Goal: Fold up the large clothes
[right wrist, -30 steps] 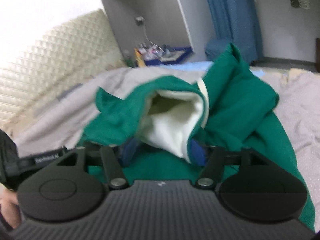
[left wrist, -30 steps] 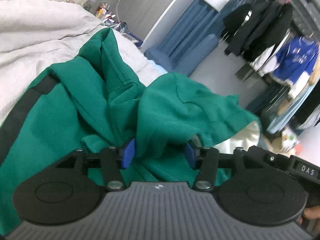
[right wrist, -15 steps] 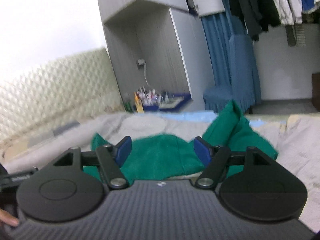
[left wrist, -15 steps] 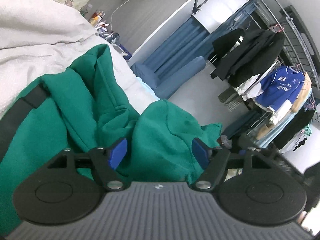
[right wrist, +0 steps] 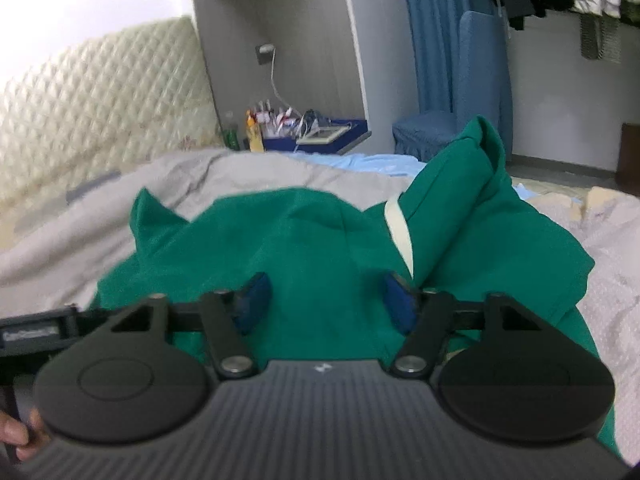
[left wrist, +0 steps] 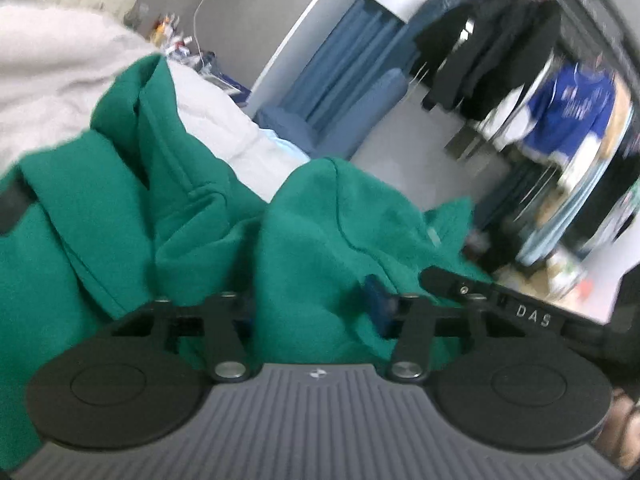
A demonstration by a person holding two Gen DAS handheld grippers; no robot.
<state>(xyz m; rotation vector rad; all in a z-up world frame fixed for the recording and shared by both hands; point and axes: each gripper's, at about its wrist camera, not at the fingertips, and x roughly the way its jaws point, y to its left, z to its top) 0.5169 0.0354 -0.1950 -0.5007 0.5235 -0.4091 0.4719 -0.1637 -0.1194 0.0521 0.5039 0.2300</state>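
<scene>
A large green sweatshirt with a black stripe lies bunched on the bed; it also shows in the right wrist view, with a cream lining edge showing. My left gripper is open, its blue pads wide apart with a hump of green fabric between them. My right gripper is open above the green fabric, its blue pads apart. The tip of the right gripper shows at the right of the left wrist view.
A grey-white bedspread covers the bed, with a quilted headboard behind. A bedside shelf of small items, a blue chair and a rack of hanging clothes stand beyond the bed.
Both grippers have let go of the sweatshirt and opened. The right gripper tilted up, then came back down over the fabric; the cream lining is now mostly folded under.
</scene>
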